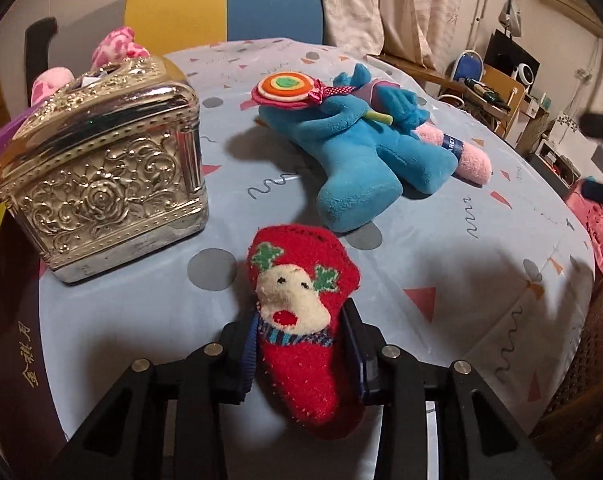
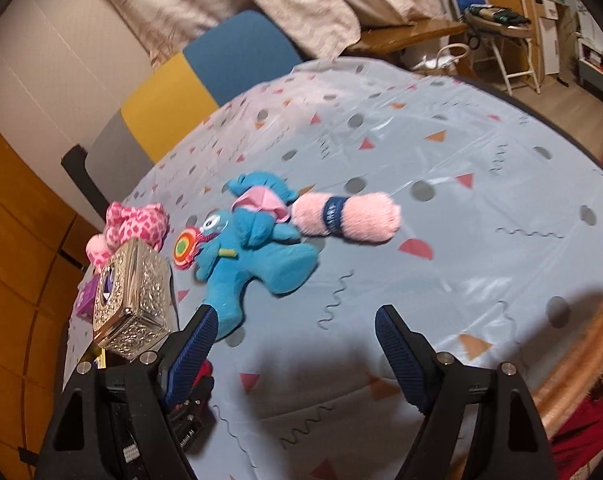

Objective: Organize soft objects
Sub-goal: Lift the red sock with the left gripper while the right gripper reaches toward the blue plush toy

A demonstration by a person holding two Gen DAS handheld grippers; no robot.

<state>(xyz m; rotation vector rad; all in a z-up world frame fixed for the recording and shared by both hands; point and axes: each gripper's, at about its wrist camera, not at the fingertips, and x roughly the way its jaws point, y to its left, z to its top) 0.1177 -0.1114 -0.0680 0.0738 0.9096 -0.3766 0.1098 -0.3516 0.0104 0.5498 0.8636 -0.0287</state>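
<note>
Left hand-held gripper [image 1: 301, 344] pinching a red reindeer sock [image 1: 301, 320]; right hand-held gripper [image 2: 297, 344] spread and empty.

The sock sits between the left pads near the tabletop's [image 1: 481, 264] near edge, its toe end pointing towards the centre. A blue plush toy [image 1: 361, 152] with a felt lollipop [image 1: 287, 88] lies about mid-tabletop, a pink fuzzy roll [image 2: 347, 216] touching its far side. An embossed silver box [image 1: 101, 172] stands towards the left edge, a pink spotted plush [image 2: 135, 226] behind it. The right pads hang above bare cloth just beside the blue toy's leg.
</note>
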